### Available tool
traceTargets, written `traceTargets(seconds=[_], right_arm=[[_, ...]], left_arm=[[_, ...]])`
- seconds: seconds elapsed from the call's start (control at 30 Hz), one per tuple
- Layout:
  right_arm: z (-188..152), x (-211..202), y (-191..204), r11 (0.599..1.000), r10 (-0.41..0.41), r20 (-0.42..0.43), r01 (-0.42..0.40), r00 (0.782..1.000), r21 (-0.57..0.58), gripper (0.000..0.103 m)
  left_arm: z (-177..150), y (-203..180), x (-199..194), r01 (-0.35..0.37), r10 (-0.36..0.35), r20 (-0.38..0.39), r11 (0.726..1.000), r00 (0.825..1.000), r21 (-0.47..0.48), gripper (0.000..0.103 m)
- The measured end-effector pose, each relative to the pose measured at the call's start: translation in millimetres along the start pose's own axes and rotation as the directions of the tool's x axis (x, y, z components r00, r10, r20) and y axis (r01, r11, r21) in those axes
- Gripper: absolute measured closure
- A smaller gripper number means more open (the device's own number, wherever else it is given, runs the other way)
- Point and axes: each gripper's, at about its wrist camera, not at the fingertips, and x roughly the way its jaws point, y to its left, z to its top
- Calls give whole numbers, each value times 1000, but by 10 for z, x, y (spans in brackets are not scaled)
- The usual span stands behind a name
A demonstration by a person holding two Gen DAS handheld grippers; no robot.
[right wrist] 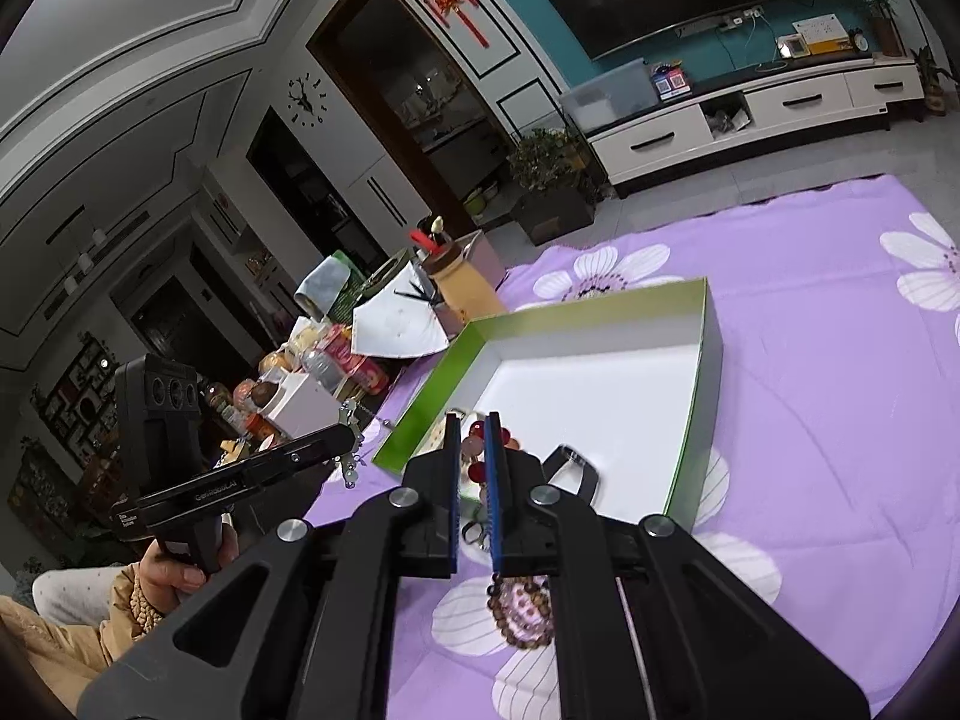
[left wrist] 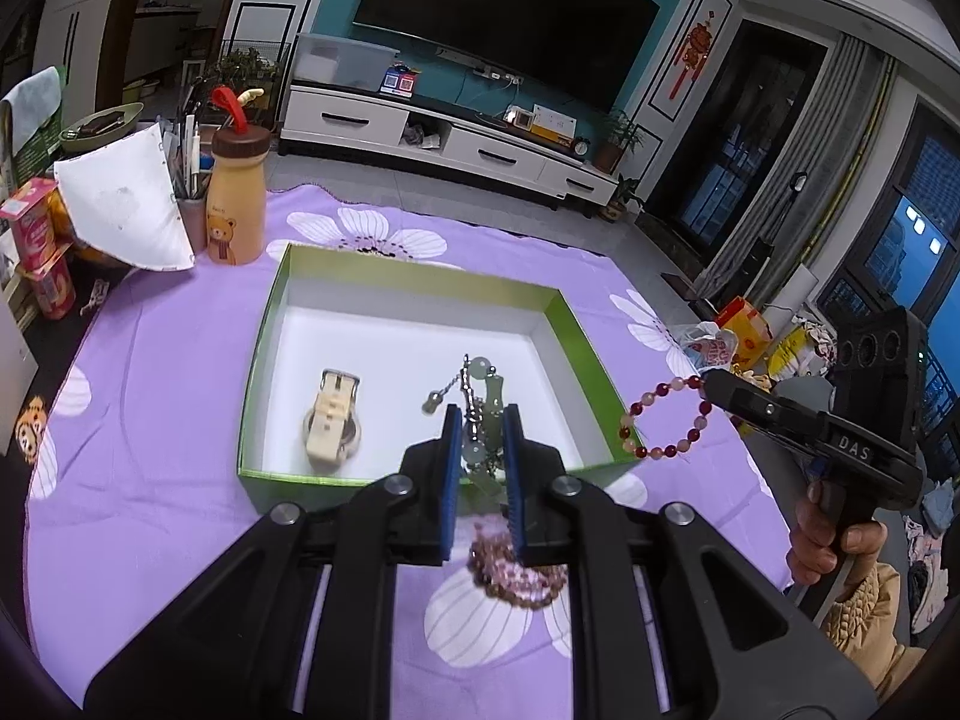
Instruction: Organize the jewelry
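Dangling beaded bracelet (left wrist: pixel 663 417) from right gripper (left wrist: pixel 711 387), beside box (left wrist: pixel 414 285)

Living-room table clutter beyond the work area

A purple cloth with white flowers (left wrist: pixel 180 360) covers the table; at its far left corner stand 1 yellow bear-printed bottle with a brown lid (left wrist: pixel 235 192), a white folded paper fan (left wrist: pixel 123 204) and a pen cup (left wrist: pixel 191 204); behind, a white TV cabinet (left wrist: pixel 444 141).

L hand-held gripper (left wrist: pixel 482 420) clamped on jade chain (left wrist: pixel 477 402) over green box (left wrist: pixel 264 324), watch (left wrist: pixel 332 420) inside.
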Motion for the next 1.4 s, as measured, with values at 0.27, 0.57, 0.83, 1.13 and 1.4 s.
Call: traceTargets(seconds=[0.27, 0.57, 0.83, 1.13, 1.4], right_arm=[[221, 49, -63, 1000, -14, 16, 14, 1000, -16, 96], [392, 249, -180, 999, -49, -2, 49, 999, -19, 96], [447, 413, -334, 996, -92, -22, 92, 996, -4, 96], [355, 647, -537, 991, -125, -70, 128, 990, 35, 96], [303, 704, -593, 988, -135, -79, 141, 988, 67, 82]], left_arm=[[221, 16, 150, -28, 28, 0, 1000, 1000, 13, 90], [500, 78, 430, -60, 60, -15, 998, 998, 17, 90], [601, 154, 785, -73, 74, -61, 997, 995, 10, 90], [559, 306, 1205, -112, 109, -130, 994, 986, -18, 90], [533, 371, 1267, -142, 137, -132, 989, 982, -29, 67]])
